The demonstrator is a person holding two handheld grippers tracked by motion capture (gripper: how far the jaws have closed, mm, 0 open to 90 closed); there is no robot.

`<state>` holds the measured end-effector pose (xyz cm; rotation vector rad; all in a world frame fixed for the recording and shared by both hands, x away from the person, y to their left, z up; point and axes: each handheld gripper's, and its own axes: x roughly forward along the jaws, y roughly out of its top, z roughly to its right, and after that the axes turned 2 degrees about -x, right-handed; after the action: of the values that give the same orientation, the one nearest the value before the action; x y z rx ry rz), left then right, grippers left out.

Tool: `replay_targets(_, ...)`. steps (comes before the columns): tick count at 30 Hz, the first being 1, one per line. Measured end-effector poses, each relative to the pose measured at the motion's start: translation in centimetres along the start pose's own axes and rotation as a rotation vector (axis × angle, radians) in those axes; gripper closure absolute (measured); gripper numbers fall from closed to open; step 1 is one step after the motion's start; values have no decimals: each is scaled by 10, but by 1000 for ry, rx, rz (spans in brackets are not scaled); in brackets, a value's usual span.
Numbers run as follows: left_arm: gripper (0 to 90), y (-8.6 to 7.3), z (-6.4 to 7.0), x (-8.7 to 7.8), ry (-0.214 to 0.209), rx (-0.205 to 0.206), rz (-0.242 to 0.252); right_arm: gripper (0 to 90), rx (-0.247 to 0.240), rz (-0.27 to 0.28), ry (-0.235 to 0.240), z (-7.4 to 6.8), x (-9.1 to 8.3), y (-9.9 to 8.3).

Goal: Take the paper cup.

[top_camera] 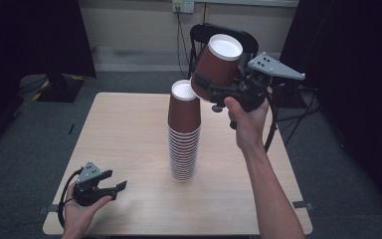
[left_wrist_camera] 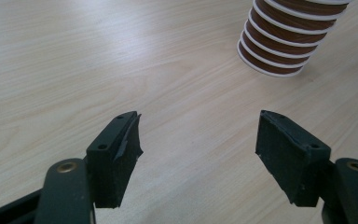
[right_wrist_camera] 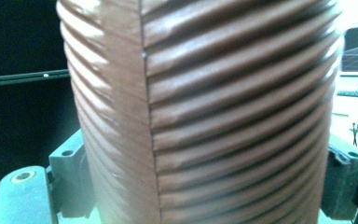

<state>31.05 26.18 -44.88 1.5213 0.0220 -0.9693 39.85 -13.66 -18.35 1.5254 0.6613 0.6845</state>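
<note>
One held cup (top_camera: 218,67), one cup stack (top_camera: 183,134), two tools (top_camera: 206,92)

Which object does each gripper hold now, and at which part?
The right gripper clamps one brown paper cup across its ribbed side wall, upside down. The left gripper is open, holding nothing.

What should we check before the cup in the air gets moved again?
1. Right gripper gripping the lifted cup: ok, jaws press both sides of its ribbed wall.
2. Lifted cup free of the stack: cannot tell, its lower edge sits right by the stack's top rim.
3. Cup straight: not ok, it tilts.
4. Stack standing upright on the table: ok, though tall, so a bump could topple it.
5. Left gripper out of the way: ok, it is open, holds nothing and sits near the table's front corner, apart from the stack.
</note>
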Motion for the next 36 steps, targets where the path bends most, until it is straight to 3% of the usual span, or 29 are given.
replay_targets(15,293,1,1,1,10,-1,12,133,-17,-58,-66,13,-33,-16)
replay_targets(27,295,1,8,2,0,27,56,135,26,-102,-72,20,-55,-42)
replay_targets(33,296,1,14,0,-18,11,115,135,64,-160,-72,21,-63,-72)
replay_targets(36,294,3,18,-1,-41,-22,154,135,83,-175,-65,20,-66,-86)
